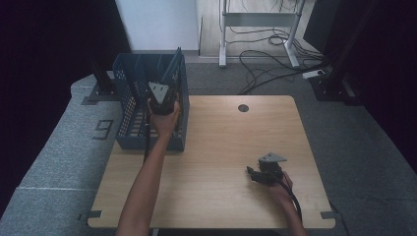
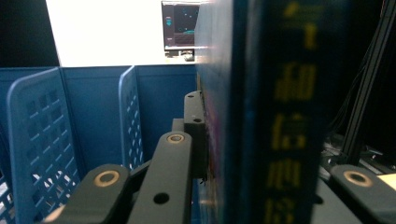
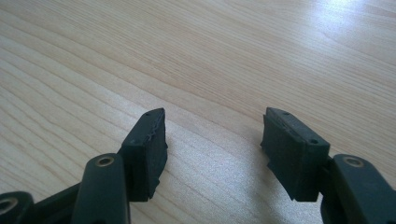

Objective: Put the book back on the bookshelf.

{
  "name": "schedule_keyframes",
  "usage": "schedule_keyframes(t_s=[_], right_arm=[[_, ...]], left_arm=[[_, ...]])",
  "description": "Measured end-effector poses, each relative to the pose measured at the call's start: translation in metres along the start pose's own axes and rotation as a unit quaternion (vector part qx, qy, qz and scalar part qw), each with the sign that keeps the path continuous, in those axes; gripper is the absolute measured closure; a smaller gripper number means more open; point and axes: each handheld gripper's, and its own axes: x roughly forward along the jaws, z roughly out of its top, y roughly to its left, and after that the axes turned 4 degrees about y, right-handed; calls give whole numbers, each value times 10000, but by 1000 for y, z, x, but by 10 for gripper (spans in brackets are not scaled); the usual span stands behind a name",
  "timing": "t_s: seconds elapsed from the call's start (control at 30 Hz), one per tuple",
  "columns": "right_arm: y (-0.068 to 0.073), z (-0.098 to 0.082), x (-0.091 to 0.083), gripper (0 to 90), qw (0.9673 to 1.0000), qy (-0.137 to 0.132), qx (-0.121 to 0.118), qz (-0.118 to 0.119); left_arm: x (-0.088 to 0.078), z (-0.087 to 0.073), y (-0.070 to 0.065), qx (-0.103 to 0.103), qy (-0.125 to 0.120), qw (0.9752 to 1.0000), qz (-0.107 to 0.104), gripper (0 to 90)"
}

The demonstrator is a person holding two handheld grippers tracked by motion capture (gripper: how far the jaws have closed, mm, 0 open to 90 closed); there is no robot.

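Note:
A dark blue book [image 2: 280,116] with yellow characters on its spine stands upright in the blue slotted basket [image 1: 129,140] at the table's far left. The same book [image 1: 173,66] rises above the basket's right compartment in the high view. My left gripper [image 1: 162,96] reaches into the basket from above and is shut on the book. In the left gripper view, my left gripper [image 2: 243,140] has one jaw flat against the cover, while the other jaw's tip is hidden behind the spine. My right gripper [image 1: 252,173] rests low on the table at the front right. In the right gripper view, my right gripper [image 3: 212,140] stands open with nothing between its pads.
The wooden table [image 1: 221,137] has a round cable hole [image 1: 243,107] near its far edge. Perforated dividers [image 2: 42,140] split the basket into compartments. Desk legs and loose cables [image 1: 265,59] lie on the floor beyond the table.

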Motion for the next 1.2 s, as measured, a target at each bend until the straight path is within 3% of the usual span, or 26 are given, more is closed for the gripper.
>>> schedule_keyframes(t_s=[0.2,0.5,0.97,1.2], right_arm=[[0,0,0,390,10000,1,5,-5],[1,0,0,391,10000,3,12,-12],[1,0,-1,390,10000,13,9,-13],[1,0,-1,390,10000,13,6,-14]], left_arm=[[1,-12,-2,25,115,9999,-4,819],[-6,-21,-2,56,99,9998,-148,800],[-10,-23,-3,69,191,9978,-635,559],[-12,-23,-2,153,211,9980,-574,503]])
